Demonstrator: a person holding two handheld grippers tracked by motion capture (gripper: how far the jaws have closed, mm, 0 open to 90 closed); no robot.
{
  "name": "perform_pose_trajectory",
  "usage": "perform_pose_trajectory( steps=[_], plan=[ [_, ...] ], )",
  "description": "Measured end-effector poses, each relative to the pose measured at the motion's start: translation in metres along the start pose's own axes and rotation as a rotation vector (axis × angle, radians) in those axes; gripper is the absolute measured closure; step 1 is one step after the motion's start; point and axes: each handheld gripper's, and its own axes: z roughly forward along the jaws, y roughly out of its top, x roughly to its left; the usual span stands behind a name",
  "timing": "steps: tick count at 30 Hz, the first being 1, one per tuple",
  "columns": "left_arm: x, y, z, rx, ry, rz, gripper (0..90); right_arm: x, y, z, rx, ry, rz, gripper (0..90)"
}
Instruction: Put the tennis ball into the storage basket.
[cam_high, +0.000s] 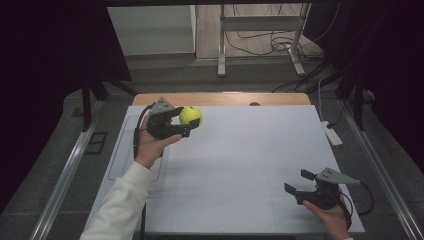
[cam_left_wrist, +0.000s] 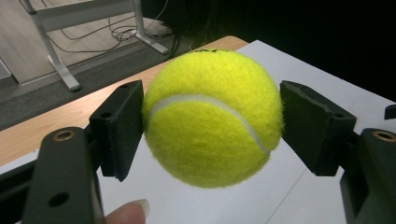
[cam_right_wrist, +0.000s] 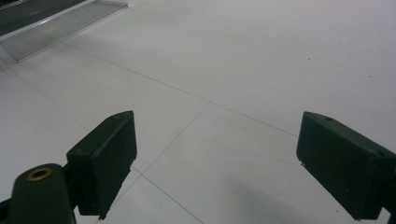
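A yellow tennis ball (cam_high: 190, 115) is held above the far left part of the white table top (cam_high: 240, 160). My left gripper (cam_high: 187, 123) is shut on it. In the left gripper view the ball (cam_left_wrist: 212, 116) sits between both black pads (cam_left_wrist: 122, 126), which press on its sides, clear of the table. My right gripper (cam_high: 296, 182) rests low near the front right corner, held by a hand. Its jaws stand wide apart over bare table in the right gripper view (cam_right_wrist: 215, 168), with nothing between them.
A wooden strip (cam_high: 220, 98) runs along the table's far edge. Beyond it stands a metal frame (cam_high: 260, 30) with cables on the floor. A small white box (cam_high: 332, 134) lies off the right edge. Metal rails (cam_high: 65, 175) flank the table.
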Motion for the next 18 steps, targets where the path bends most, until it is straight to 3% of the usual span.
perform_pose_trajectory(
  steps=[18],
  plan=[
    [0.02,-0.009,-0.011,0.0,0.057,-0.033,26.2,0.0,0.0,0.0,0.001,-0.003,0.001,12.1]
  ],
)
